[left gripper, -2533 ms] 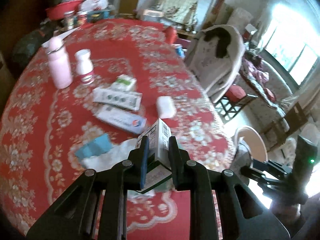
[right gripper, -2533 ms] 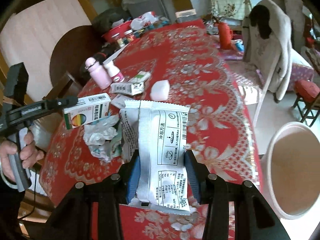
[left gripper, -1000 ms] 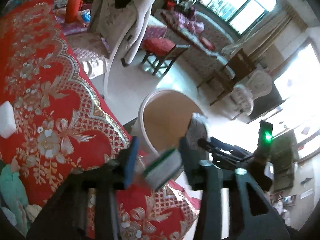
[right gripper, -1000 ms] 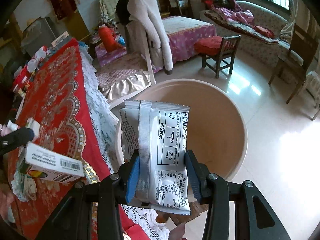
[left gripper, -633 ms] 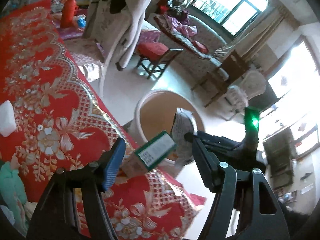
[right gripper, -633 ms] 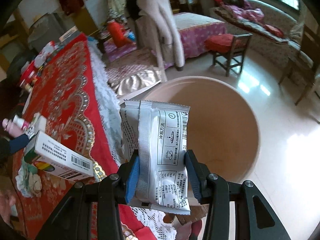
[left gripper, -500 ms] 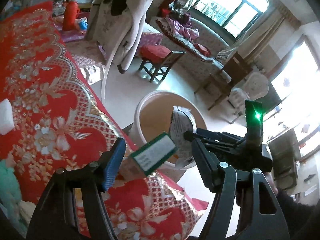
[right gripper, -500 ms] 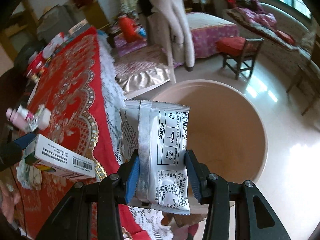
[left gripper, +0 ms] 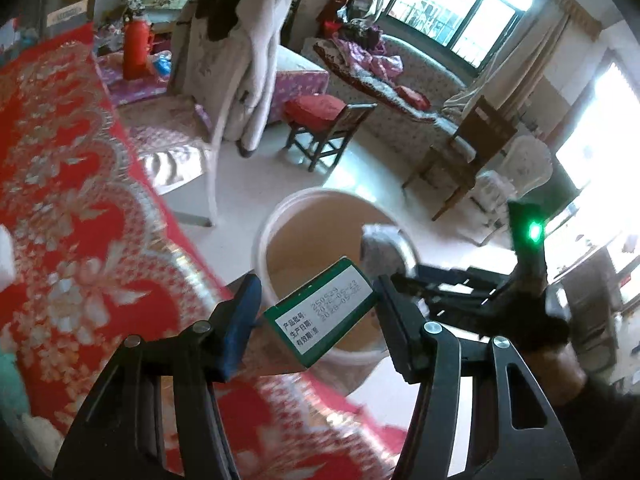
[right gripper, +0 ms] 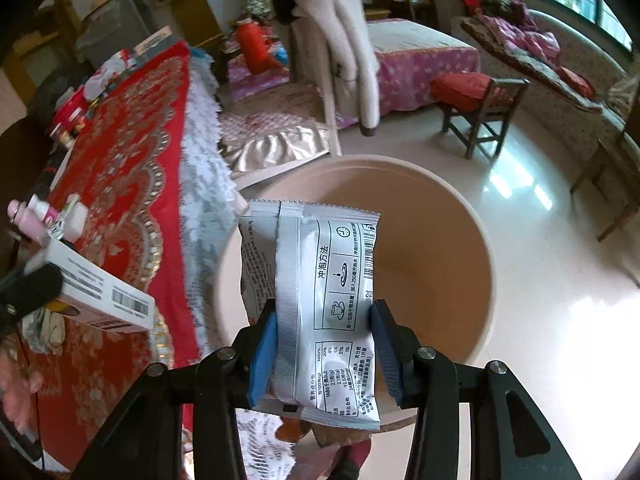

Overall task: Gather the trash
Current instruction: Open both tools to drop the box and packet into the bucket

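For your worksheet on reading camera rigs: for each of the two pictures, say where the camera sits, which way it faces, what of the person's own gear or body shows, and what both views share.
Left wrist: sits on the left gripper, facing down past the red table edge to the bucket; its jaws flank a green-ended box, left pad clear; the other hand shows.
Right wrist: sits on the right gripper, facing down into the bucket; its pads clamp a silver sachet.
Shared: bucket, box, sachet, tablecloth.

Daylight is pouring through the big barred window onto the glossy pale tile floor, and a red-cushioned wooden stool is being lit.
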### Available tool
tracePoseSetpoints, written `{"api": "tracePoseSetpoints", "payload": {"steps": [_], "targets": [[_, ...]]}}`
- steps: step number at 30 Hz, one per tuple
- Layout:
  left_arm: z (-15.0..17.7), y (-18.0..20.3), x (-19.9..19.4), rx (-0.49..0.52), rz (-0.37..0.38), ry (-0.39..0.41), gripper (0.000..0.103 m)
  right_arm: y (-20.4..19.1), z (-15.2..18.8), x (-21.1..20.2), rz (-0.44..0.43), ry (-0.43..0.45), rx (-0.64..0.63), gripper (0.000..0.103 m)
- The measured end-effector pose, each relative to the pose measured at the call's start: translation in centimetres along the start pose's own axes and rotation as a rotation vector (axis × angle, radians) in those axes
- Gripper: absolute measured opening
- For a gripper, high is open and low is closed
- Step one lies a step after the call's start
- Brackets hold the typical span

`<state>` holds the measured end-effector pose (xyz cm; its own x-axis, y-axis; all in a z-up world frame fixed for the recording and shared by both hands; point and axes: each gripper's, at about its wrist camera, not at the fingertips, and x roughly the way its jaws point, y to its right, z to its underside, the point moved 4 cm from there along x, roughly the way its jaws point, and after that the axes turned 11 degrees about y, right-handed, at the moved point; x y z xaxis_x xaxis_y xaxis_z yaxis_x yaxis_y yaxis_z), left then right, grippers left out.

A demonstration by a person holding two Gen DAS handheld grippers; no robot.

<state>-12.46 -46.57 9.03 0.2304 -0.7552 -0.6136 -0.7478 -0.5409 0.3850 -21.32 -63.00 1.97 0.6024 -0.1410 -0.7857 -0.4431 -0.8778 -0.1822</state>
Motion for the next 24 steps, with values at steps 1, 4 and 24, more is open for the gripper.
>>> {"api": "tracePoseSetpoints", "payload": {"steps": [1, 4, 24], "targets": [[-0.4, 0.5, 0.5, -0.012, 0.007, 0.007, 0.056, 0.3, 0.0, -0.1, 0.005, 0.002, 0.005, 0.043], [-1.1, 1.5, 2.3, -0.044, 0.010, 0.021, 0.057, 1.4, -0.1, -0.2, 0.030, 0.003, 0.017, 0.043], [-0.1, -0.5, 3.9, -0.206, -0.162, 0.010, 0.068, 1.1, 1.4, 1.1, -0.001, -0.068, -0.036, 0.053]]}}
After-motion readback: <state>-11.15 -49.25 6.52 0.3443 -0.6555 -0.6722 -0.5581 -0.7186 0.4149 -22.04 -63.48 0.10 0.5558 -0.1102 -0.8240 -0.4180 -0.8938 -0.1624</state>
